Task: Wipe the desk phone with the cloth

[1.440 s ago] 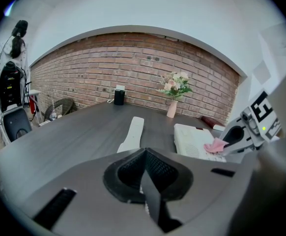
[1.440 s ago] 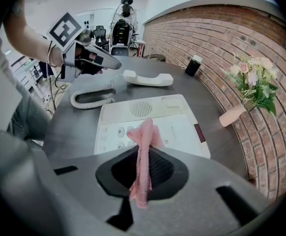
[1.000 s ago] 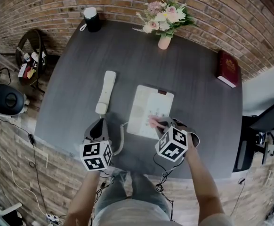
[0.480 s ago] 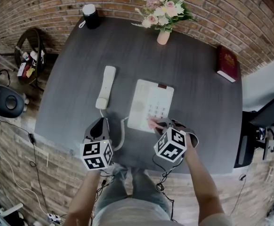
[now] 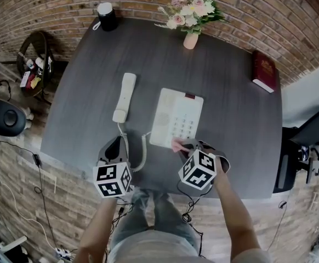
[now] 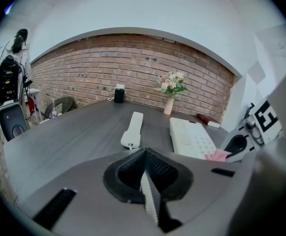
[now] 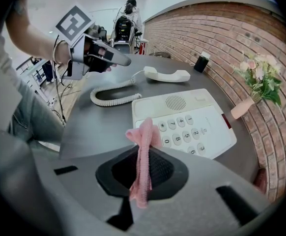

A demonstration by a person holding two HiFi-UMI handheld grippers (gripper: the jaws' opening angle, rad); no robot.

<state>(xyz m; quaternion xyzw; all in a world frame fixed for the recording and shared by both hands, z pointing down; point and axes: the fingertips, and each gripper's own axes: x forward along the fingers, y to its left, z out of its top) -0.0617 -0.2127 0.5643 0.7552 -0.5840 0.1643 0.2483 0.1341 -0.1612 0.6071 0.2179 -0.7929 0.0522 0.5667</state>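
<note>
While right gripper (image 7: pixel 142 171) pinches crumpled pink cloth (image 7: pixel 144 134), boxy phone (image 7: pixel 192 117) nearby.

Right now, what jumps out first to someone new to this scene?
The pink cloth pinched in the right gripper, at the near edge of the white desk phone. Then the handset, lying off the base to its left, and the flower vase at the far edge of the table.

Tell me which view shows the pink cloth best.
The right gripper view. There the cloth sits at the centre, pinched in the right gripper's shut jaws in front of the desk phone. The head view shows only a small pink patch at the phone's near edge. The left gripper view shows a pink scrap beside the phone.
</note>
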